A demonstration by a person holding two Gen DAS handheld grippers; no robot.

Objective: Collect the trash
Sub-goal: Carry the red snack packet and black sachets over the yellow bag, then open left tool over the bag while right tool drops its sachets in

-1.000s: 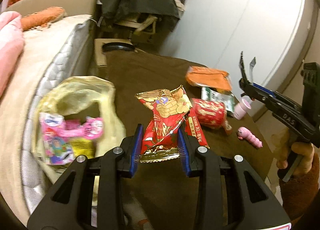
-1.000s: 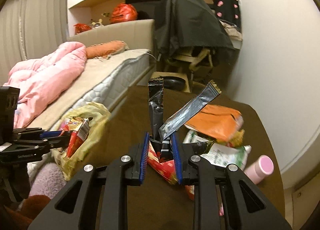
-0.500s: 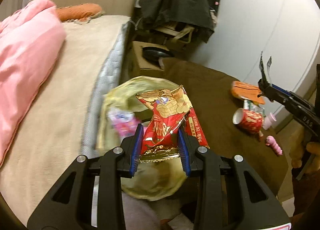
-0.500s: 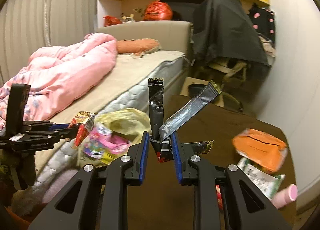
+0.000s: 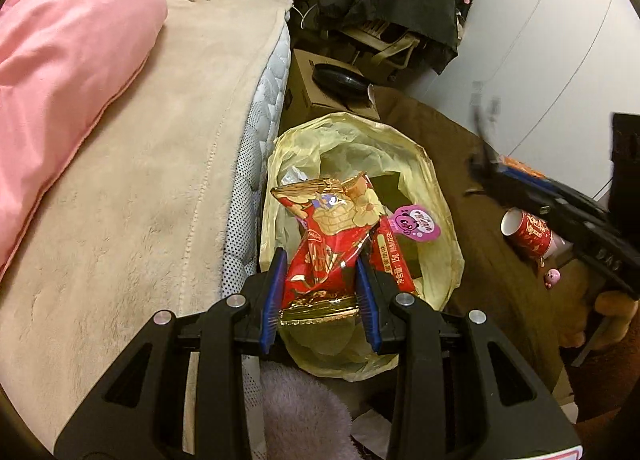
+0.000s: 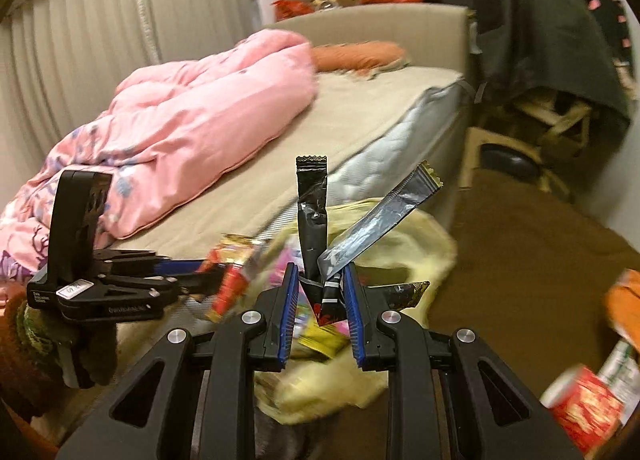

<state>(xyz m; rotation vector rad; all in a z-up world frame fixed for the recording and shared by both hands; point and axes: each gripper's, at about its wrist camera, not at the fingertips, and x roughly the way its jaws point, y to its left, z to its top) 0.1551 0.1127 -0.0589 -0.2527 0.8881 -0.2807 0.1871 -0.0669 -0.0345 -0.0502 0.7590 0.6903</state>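
Already over the yellow bag (image 5: 434,196): left tool (image 5: 320,292) pinches red snack wrapper (image 5: 328,244); right tool (image 6: 320,296) clamps black sachets (image 6: 314,212). Light, crinkly, slippery foil; grip sealed ends, should drop freely.

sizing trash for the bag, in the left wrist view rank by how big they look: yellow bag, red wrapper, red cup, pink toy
1. yellow bag
2. red wrapper, though it sits nearest the camera, which inflates it
3. red cup
4. pink toy, only partly visible
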